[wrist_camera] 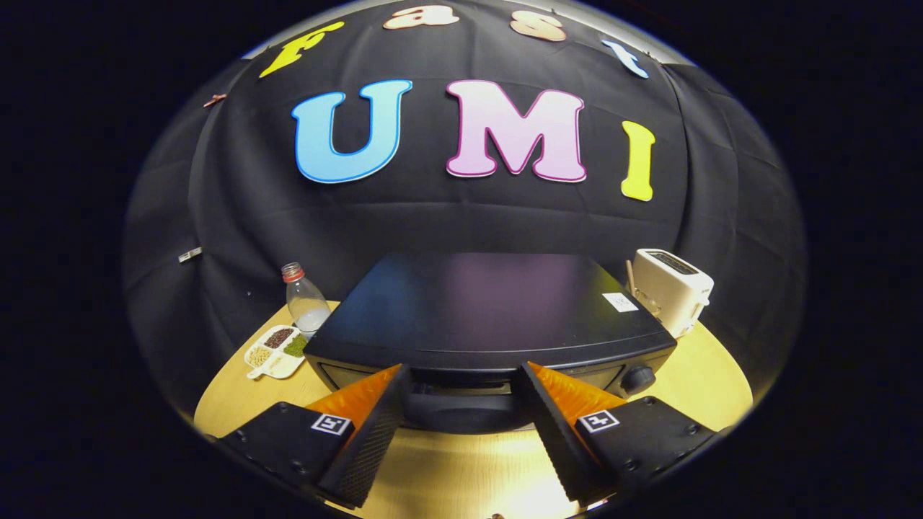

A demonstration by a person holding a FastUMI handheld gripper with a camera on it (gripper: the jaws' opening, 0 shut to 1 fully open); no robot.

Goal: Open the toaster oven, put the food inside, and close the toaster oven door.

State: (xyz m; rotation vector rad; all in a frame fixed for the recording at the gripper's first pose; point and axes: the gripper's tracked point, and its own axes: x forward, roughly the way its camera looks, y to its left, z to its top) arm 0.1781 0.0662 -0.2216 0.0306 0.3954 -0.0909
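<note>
Two fingers of gripper [461, 371] are spreading open, straddling toaster oven [490, 317] door handle [461, 411]; closing squarely on handle before pulling down is looking wise.

Overhead light is pooling on the pale wooden tabletop [461, 468], glaring between the gripper [461, 375] fingers, spread apart. The glossy black toaster oven [490, 310] is reflecting a soft purple sheen. Fisheye distortion is bowing everything outward; focus is holding sharp.

Black toaster oven [490, 310] on a light wooden table, flat glossy top with a small white sticker, knob at right front, door handle facing the fingers
</note>
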